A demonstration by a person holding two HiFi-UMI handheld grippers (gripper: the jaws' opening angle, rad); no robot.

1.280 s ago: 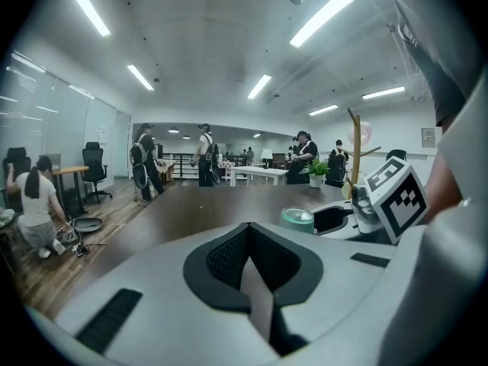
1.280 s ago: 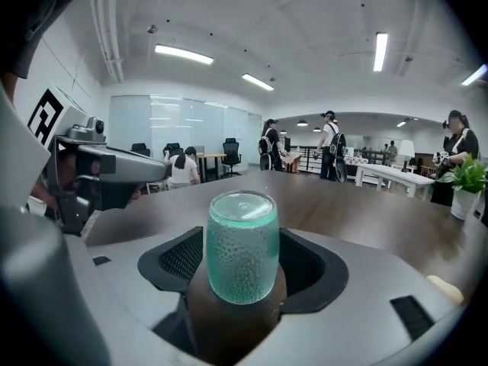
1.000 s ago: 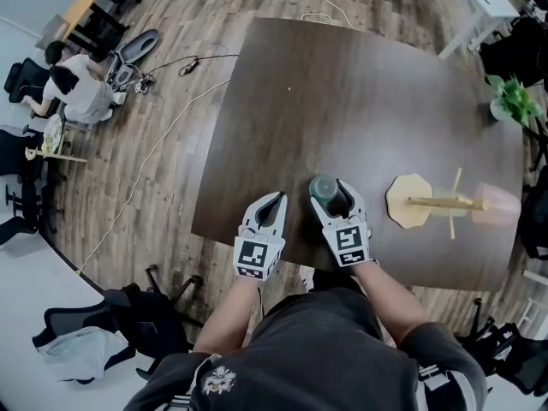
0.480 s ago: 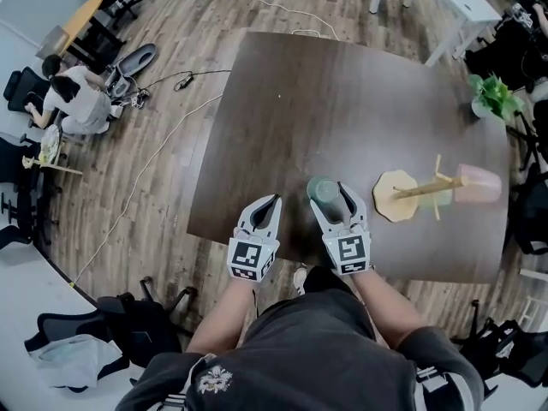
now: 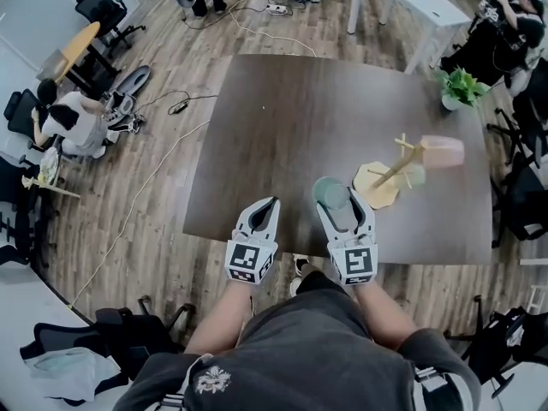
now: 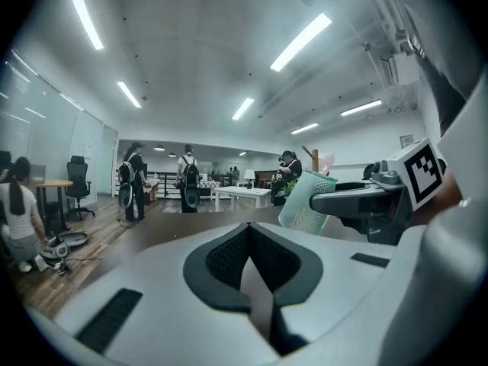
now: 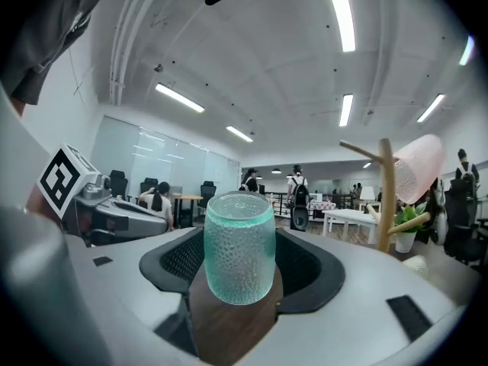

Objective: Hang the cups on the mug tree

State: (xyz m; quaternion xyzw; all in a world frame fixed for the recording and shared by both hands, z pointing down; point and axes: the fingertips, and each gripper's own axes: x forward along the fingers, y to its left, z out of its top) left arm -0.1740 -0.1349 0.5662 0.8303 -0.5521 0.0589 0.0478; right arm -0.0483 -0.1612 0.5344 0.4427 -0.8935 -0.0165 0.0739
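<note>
At surface (image 5: pixel 282 118) front edge: green cup (image 7: pixel 240 246) clamped by its sides in right tool (image 5: pixel 338 202), just beside mug tree (image 5: pixel 396 165). Left tool (image 5: pixel 270 205) closed, empty.

Risks judged:
- pebbled cup slipped from clamp
- tree tipped if peg is struck
- pink cup (image 5: pixel 441 151) dislodged

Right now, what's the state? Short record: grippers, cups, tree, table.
table: dark wood
mug tree: wooden, stands on the table, to the person's right
pink cup: hangs on a peg of the mug tree
green cup: textured, upright, between the right jaws, not hung yet
right gripper: shut on green cup, just left of the mug tree
left gripper: jaws together, nothing between them, at the near table edge
potted plant: far right corner of the table
</note>
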